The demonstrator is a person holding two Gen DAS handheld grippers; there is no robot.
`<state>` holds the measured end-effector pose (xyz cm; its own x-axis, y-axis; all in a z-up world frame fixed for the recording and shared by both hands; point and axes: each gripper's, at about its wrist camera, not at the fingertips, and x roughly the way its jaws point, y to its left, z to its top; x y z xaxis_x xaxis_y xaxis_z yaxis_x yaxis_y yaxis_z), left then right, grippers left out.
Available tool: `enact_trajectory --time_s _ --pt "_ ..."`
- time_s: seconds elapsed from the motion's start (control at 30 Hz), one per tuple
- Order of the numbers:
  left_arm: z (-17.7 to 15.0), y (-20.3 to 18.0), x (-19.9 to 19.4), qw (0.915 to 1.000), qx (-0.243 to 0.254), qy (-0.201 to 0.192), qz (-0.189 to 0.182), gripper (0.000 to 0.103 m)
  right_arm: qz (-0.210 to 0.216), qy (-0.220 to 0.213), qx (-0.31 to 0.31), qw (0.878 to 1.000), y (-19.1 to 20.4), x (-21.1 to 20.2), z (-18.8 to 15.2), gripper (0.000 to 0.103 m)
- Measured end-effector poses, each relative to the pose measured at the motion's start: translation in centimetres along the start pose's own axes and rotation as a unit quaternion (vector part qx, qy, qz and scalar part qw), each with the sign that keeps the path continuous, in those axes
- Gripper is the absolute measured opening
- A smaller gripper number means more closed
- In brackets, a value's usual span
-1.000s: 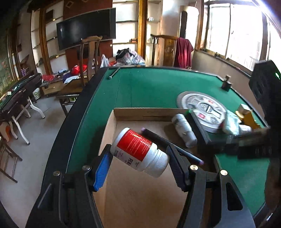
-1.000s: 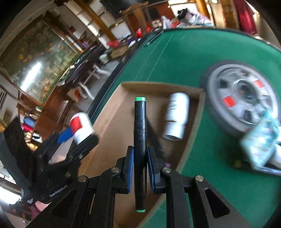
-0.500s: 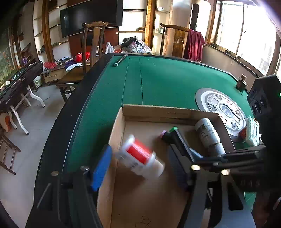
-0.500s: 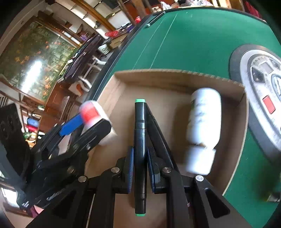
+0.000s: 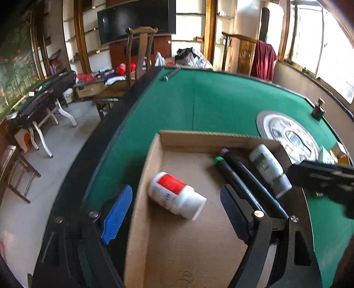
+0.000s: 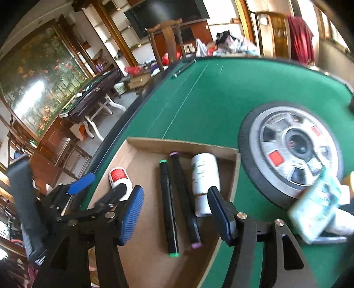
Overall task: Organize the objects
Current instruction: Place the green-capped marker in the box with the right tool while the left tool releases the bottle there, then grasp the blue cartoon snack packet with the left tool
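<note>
Cardboard walled the shallow box (image 5: 152, 175) on the green felt table (image 5: 216, 104). Inside lay a red-labelled white bottle (image 5: 177, 196), a green-capped marker (image 6: 168, 206), a purple-capped marker (image 6: 185, 199) and a second white bottle (image 6: 204, 177). The left gripper (image 5: 177, 212) and right gripper (image 6: 177, 212) were both opening, gripping nothing. Only the right wrist view showed the markers' full length and a blurred pale packet (image 6: 314, 212) at the right.

Green felt table (image 5: 221, 104), round dial panel (image 6: 292, 155), wooden chair (image 5: 141, 51), wall television (image 5: 135, 20)
</note>
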<state>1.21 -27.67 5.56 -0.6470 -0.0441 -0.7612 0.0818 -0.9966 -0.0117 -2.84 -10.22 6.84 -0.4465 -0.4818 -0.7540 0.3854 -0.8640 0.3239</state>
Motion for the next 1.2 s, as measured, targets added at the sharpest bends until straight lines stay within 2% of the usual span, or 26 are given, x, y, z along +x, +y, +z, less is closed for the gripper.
enact_trajectory --time_s 0.17,0.27,0.4,0.5,0.7,0.93,1.2 --pt "-1.8 -0.7 -1.5 1.0 0.004 0.005 0.002 0.081 0.005 -0.02 -0.008 1.0 0.4 -3.3 -2.5 0.072" --pt "-1.4 -0.4 -3.1 0.9996 0.0 -0.026 0.01 0.081 0.005 -0.029 -0.011 1.0 0.2 -4.7 -3.9 0.075" --pt "-1.1 -1.3 -5.6 0.999 0.01 -0.043 -0.002 0.082 0.001 -0.053 -0.007 0.999 0.2 -6.3 -5.1 0.081" --pt "-1.2 -3.1 -8.3 0.9969 0.031 -0.071 0.014 0.086 -0.004 -0.075 0.005 0.997 -0.6 -7.8 -6.0 0.09" --pt "-1.7 -7.3 -13.1 0.991 0.064 -0.116 0.019 0.093 -0.037 -0.107 0.016 0.993 -2.7 -10.9 -7.4 0.093" --pt "-2.0 -12.1 -14.9 0.9875 0.097 -0.124 0.01 0.094 -0.068 -0.125 0.038 0.989 -6.0 -13.2 -9.0 0.094" --pt "-2.3 -15.8 -13.6 0.9882 0.116 -0.1 0.008 0.094 -0.083 -0.135 0.081 0.984 -11.1 -15.3 -10.4 0.094"
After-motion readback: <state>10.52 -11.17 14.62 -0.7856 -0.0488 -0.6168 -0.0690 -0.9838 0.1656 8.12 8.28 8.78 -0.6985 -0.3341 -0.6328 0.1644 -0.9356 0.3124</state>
